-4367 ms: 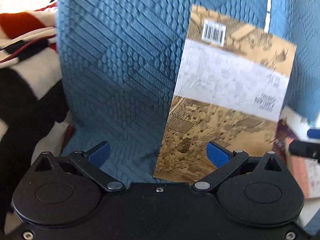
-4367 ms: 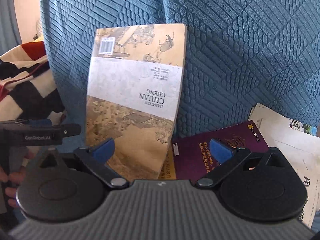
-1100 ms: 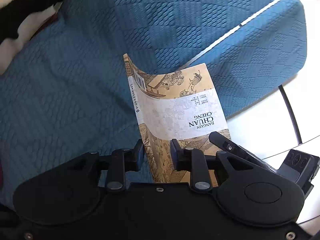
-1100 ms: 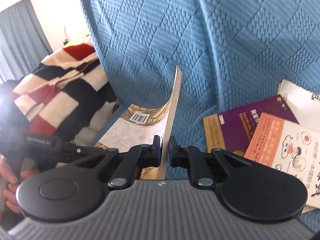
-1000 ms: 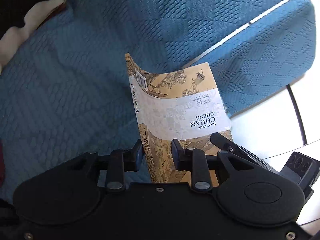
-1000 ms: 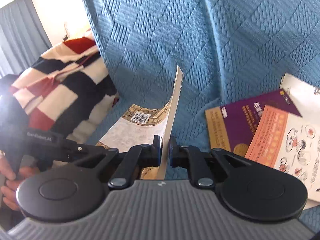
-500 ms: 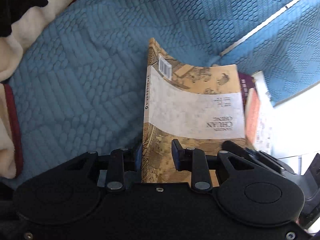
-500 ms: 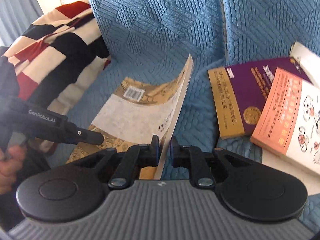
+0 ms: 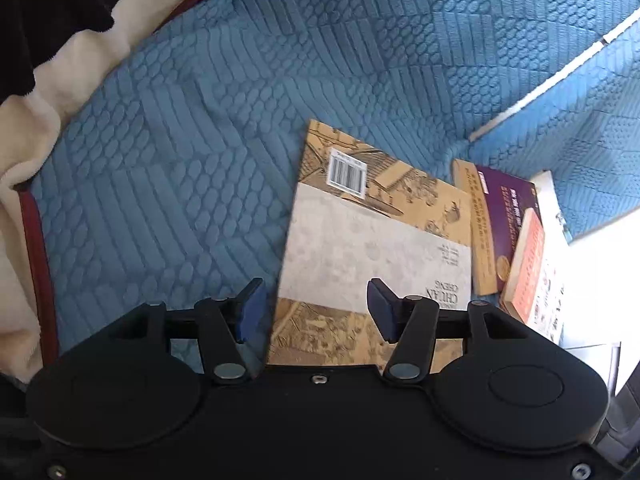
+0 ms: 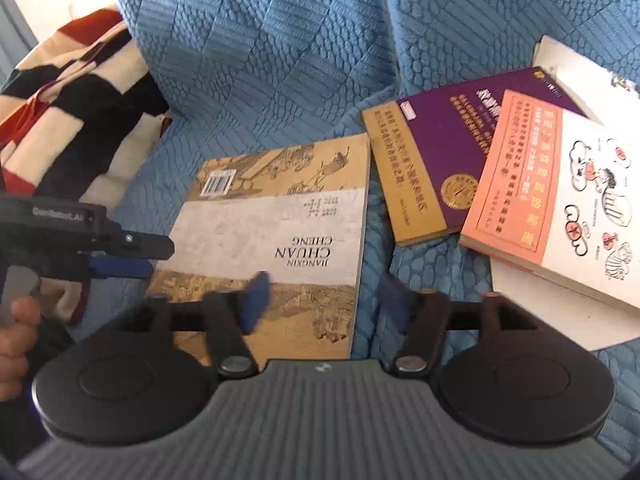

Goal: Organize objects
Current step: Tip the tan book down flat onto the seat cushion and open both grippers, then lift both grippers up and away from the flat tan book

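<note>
The tan book with a grey band (image 9: 372, 240) (image 10: 280, 208) lies flat, barcode side up, on the blue quilted sofa cover (image 9: 200, 160). My left gripper (image 9: 316, 305) hovers over its near left edge. Its jaws are opening and the blue pads (image 9: 251, 308) stand clear of the cover. My right gripper (image 10: 324, 298) hangs over the book's near right edge, its jaws also opening and its blurred pads (image 10: 256, 300) not touching it. The left gripper (image 10: 146, 258) shows beside the book in the right wrist view.
A purple book (image 10: 448, 152) (image 9: 496, 216) lies right of the tan one, with an orange and white book (image 10: 560, 200) overlapping it on white paper (image 10: 560, 312). A striped blanket (image 10: 68, 100) (image 9: 60, 40) sits at the left. A hand (image 10: 16, 320) grips the left tool.
Both grippers were shut on the bent, raised book. It has come down flat onto the sofa, and both sets of jaws have let go and spread apart.
</note>
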Demonstrator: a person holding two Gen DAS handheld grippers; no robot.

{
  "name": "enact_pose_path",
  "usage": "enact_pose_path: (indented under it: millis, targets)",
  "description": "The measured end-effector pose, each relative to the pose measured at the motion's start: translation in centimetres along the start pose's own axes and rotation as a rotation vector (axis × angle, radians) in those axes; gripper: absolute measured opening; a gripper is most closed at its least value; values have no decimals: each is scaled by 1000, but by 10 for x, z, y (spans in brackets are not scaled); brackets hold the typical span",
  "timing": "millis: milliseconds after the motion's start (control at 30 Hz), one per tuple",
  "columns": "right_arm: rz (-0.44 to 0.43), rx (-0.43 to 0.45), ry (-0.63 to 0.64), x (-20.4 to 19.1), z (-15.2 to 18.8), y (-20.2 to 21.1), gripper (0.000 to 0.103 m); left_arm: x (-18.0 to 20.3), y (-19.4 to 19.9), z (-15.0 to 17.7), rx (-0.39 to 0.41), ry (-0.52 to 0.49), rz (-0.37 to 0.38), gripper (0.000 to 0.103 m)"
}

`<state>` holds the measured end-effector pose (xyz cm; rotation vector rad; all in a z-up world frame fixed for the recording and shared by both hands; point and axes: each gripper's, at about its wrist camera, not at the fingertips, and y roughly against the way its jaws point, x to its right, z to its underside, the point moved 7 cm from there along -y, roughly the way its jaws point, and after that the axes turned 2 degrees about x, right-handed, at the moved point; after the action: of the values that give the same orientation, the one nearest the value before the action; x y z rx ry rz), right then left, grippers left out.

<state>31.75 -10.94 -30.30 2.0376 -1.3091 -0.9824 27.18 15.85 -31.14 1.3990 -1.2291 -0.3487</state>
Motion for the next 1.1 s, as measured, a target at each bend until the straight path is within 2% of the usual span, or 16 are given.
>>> enact_pose_path:
  millis: [167, 333, 433, 600, 733, 867, 1000, 1100]
  targets:
    - [6, -3, 5, -2, 4, -5, 68, 1, -5, -1, 8, -14, -19, 53]
    - [18, -26, 61, -10, 12, -14, 67, 7, -7, 1, 17, -63, -40, 53]
    - [20, -38, 81, -13, 17, -18, 57, 10, -8, 3, 21, -82, -49, 52]
    - [52, -31, 104, -17, 22, -18, 51, 15, -8, 7, 20, -120, -64, 52]
    - [44, -34, 69, -14, 22, -16, 45, 18, -8, 9, 25, -149, -87, 54]
    - [12, -47, 18, -10, 23, -10, 44, 15, -5, 12, 18, -137, -78, 54]
    - [20, -57, 31, -12, 25, -7, 44, 12, 0, 12, 12, -127, -69, 53]
    - [29, -55, 12, -12, 25, -3, 44, 13, 9, 5, 45, -126, -55, 51]
